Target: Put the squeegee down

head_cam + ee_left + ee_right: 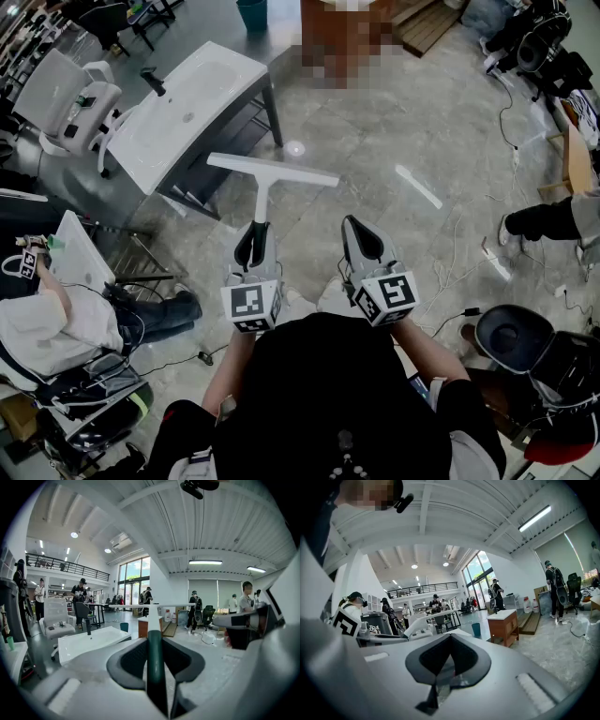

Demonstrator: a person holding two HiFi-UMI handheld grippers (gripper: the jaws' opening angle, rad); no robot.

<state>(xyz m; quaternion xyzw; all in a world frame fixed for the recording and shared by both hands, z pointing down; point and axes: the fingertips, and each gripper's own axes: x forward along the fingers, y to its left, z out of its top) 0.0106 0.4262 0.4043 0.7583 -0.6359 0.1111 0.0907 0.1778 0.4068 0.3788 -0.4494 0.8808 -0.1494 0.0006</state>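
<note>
The squeegee (264, 190) sits in my left gripper (253, 246). Its dark green handle is clamped between my jaws, and its white shaft runs forward to the long blade, which lies crosswise in the air above the grey floor (403, 122). My right gripper (364, 242) hangs just beside it, well clear of the squeegee, with its jaws closed together on nothing. Ahead and to my left stands a white sink (187, 112), with a white office chair (70, 98) beyond it.
</note>
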